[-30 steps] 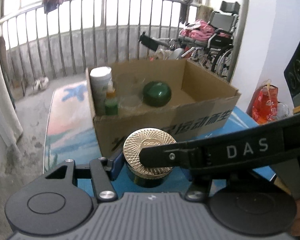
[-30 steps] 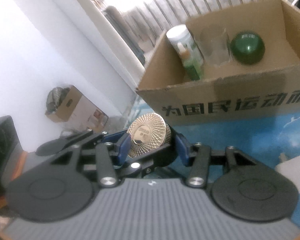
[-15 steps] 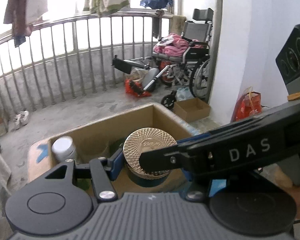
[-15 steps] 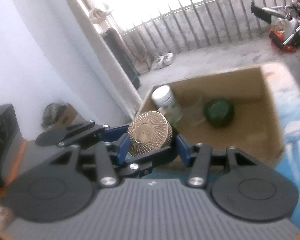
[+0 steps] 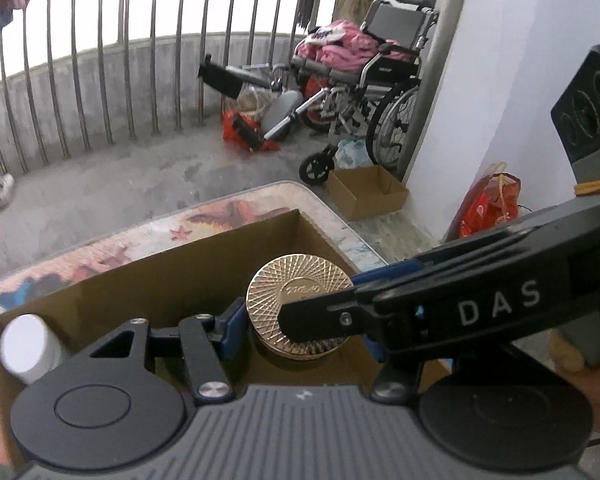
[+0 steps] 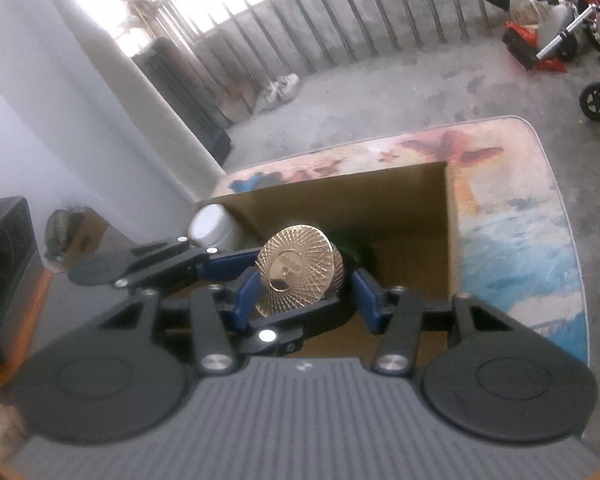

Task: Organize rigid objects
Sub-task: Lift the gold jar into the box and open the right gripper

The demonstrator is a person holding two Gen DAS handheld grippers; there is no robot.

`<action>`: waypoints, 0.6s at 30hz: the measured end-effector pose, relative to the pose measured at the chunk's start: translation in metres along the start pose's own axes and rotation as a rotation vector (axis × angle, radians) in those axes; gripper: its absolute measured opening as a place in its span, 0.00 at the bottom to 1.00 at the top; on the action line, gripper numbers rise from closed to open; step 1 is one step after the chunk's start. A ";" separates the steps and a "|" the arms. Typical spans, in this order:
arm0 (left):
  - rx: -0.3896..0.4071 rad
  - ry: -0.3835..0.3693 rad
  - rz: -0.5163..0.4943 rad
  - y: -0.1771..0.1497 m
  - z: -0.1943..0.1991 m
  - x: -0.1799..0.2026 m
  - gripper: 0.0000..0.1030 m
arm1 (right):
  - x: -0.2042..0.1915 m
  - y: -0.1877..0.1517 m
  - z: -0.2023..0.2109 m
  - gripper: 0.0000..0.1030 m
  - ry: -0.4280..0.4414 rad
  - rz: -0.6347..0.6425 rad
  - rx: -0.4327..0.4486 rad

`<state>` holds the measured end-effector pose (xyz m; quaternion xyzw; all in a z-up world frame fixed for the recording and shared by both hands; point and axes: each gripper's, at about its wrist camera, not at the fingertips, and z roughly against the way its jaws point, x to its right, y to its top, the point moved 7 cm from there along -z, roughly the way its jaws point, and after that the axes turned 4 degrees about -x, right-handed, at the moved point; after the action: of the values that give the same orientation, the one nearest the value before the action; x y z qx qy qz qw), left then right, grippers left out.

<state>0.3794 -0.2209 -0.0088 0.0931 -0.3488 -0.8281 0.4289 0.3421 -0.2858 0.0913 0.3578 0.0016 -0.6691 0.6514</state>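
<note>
A round jar with a gold patterned lid (image 5: pixel 300 300) is held between both grippers above the open cardboard box (image 5: pixel 180 264). My left gripper (image 5: pixel 304 332) is shut on the jar from its sides. My right gripper (image 6: pixel 304 292) is shut on the same jar (image 6: pixel 296 272), crossing in front of the left camera. In the box, a white-capped bottle (image 5: pixel 24 344) stands at the left end; it also shows in the right wrist view (image 6: pixel 210 226), with a dark green object (image 6: pixel 352 248) behind the jar.
The box sits on a table with a colourful printed cover (image 6: pixel 512 216). Beyond are a metal railing (image 5: pixel 140 60), a wheelchair (image 5: pixel 380 72), a small cardboard box (image 5: pixel 366 196) on the floor, a red bag (image 5: pixel 488 204) and a black speaker (image 6: pixel 4 272).
Both grippers have carried the jar up from the table in front of the box, forward and over the box opening. The box interior now lies directly below the jar.
</note>
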 end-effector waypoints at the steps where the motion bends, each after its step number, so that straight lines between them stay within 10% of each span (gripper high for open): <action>1: -0.006 -0.006 0.008 0.000 -0.006 -0.005 0.58 | 0.003 0.003 -0.007 0.49 -0.004 0.001 -0.011; 18: -0.133 -0.060 0.095 -0.005 -0.086 -0.031 0.58 | 0.038 0.035 -0.080 0.47 -0.096 0.146 -0.171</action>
<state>0.4341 -0.2376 -0.0805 0.0228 -0.3097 -0.8307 0.4621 0.4144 -0.2870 0.0297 0.2676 0.0015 -0.6338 0.7257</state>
